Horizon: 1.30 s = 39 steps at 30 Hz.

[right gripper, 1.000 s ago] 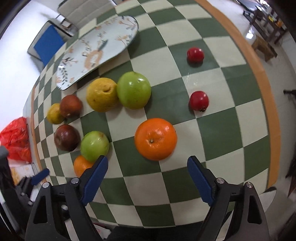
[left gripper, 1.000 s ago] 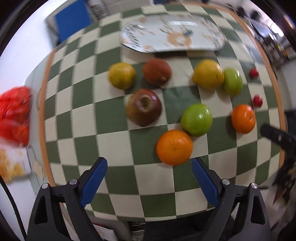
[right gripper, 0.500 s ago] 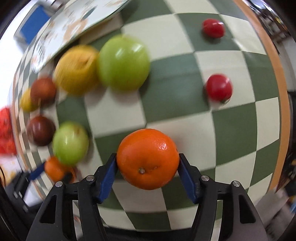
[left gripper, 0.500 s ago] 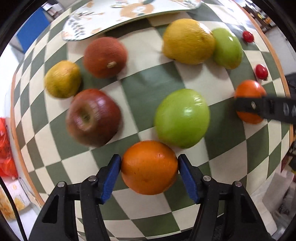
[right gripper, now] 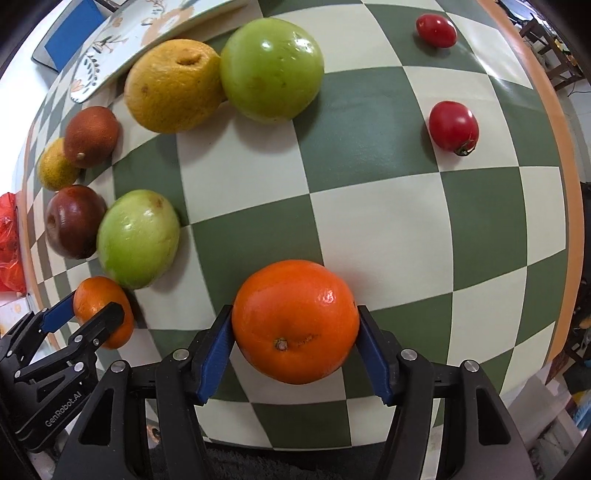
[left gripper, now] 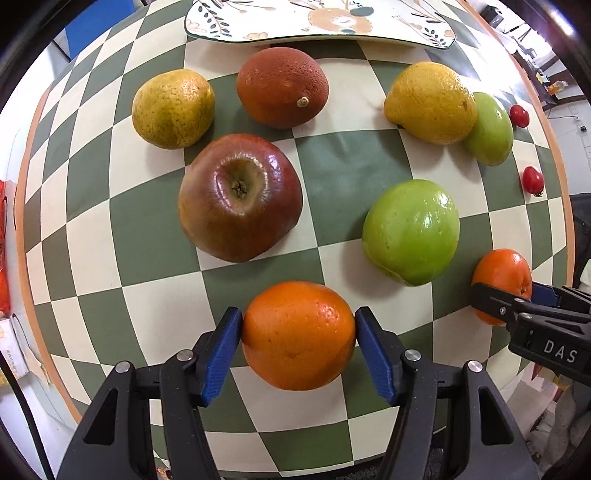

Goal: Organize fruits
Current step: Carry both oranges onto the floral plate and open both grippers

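While the checkered table [left gripper: 147, 229] fills both views, your patterned plate [left gripper: 321, 18] sits at the top edge of the left wrist frame, upper left in the right wrist frame. Red apple [left gripper: 240, 197] is centre-left in the left view, with the near green apple [left gripper: 412, 230] to its right; the far green apple [right gripper: 271, 68] touches the big yellow citrus [right gripper: 173, 85] in the upper middle of the right view. Dark reddish orange [left gripper: 282, 86] and the yellow-green citrus [left gripper: 173, 109] lie upper left in the left view, just below the plate. Your left gripper [left gripper: 298, 338] is clamped on the left orange [left gripper: 298, 334], both blue pads pressed to its sides, bottom centre. Your right gripper [right gripper: 295, 339] pinches the right orange [right gripper: 295, 321] the same way, bottom centre, stem end facing the camera. Both oranges look to be at table level; cannot tell if lifted. Two small red tomatoes [right gripper: 453, 126] lie well apart at the upper right of the right view.
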{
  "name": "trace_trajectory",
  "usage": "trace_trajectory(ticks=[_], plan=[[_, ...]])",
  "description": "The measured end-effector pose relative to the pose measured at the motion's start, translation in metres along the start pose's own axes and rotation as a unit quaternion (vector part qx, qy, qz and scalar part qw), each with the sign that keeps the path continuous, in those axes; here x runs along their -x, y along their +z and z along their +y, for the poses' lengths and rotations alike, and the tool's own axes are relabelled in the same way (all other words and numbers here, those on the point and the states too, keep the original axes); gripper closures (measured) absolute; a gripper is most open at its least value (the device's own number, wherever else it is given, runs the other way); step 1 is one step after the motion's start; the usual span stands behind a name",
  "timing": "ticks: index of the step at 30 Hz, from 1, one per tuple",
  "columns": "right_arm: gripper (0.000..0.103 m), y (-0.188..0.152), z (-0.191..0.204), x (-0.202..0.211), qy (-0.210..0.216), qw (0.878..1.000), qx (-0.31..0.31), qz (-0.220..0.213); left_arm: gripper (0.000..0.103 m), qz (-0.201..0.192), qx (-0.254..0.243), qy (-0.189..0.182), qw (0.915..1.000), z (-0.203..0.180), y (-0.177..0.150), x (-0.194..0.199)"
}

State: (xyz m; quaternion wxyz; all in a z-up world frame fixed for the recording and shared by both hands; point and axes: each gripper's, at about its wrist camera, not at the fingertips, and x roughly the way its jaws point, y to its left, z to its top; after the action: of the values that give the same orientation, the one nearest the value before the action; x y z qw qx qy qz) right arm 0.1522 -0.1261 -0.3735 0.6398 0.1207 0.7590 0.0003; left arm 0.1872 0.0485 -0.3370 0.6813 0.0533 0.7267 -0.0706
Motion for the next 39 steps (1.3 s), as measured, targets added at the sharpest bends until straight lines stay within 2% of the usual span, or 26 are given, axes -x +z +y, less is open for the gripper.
trace_trajectory(ticks=[5, 10, 12, 14, 15, 18, 21, 25, 28, 31, 38, 39], plan=[[0.038, -0.002, -0.003, 0.041, 0.057, 0.998, 0.012, -0.018, 0.043, -0.004, 0.015, -0.018, 0.9997, 0.01, -0.014, 0.024], [0.038, 0.035, 0.01, 0.099, 0.112, 0.991, 0.037, -0.059, 0.043, -0.025, 0.056, -0.071, 0.9956, 0.027, 0.002, 0.089], [0.038, 0.079, 0.022, 0.117, 0.122, 0.988, 0.057, -0.08, 0.043, -0.046, 0.071, -0.084, 0.9929, 0.033, 0.027, 0.117], [0.038, 0.125, 0.033, 0.13, 0.123, 0.985, 0.07, -0.098, 0.043, -0.067, 0.089, -0.09, 0.9897, 0.035, 0.063, 0.142], [0.038, 0.144, 0.042, 0.131, 0.12, 0.984, 0.074, -0.105, 0.043, -0.077, 0.097, -0.093, 0.988, 0.028, 0.087, 0.143], [0.038, 0.216, 0.06, 0.126, 0.103, 0.984, 0.091, -0.109, 0.043, -0.086, 0.126, -0.096, 0.9836, 0.031, 0.153, 0.133], [0.038, 0.261, 0.078, 0.104, 0.083, 0.985, 0.111, -0.099, 0.043, -0.072, 0.156, -0.091, 0.9809, 0.048, 0.212, 0.111], [0.038, 0.301, 0.089, 0.076, 0.058, 0.986, 0.133, -0.084, 0.043, -0.032, 0.184, -0.089, 0.9784, 0.068, 0.264, 0.066], [0.038, 0.311, 0.088, 0.067, 0.052, 0.986, 0.141, -0.074, 0.043, 0.003, 0.206, -0.101, 0.9734, 0.075, 0.285, 0.042], [0.038, 0.317, 0.09, 0.063, 0.05, 0.985, 0.148, -0.067, 0.043, 0.018, 0.22, -0.109, 0.9692, 0.078, 0.296, 0.027], [0.036, 0.323, 0.098, 0.053, 0.04, 0.984, 0.167, -0.054, 0.042, 0.034, 0.214, -0.107, 0.9704, 0.066, 0.308, 0.009], [0.036, 0.324, 0.096, 0.053, 0.042, 0.984, 0.164, -0.053, 0.041, 0.035, 0.205, -0.096, 0.9734, 0.063, 0.308, 0.008]])
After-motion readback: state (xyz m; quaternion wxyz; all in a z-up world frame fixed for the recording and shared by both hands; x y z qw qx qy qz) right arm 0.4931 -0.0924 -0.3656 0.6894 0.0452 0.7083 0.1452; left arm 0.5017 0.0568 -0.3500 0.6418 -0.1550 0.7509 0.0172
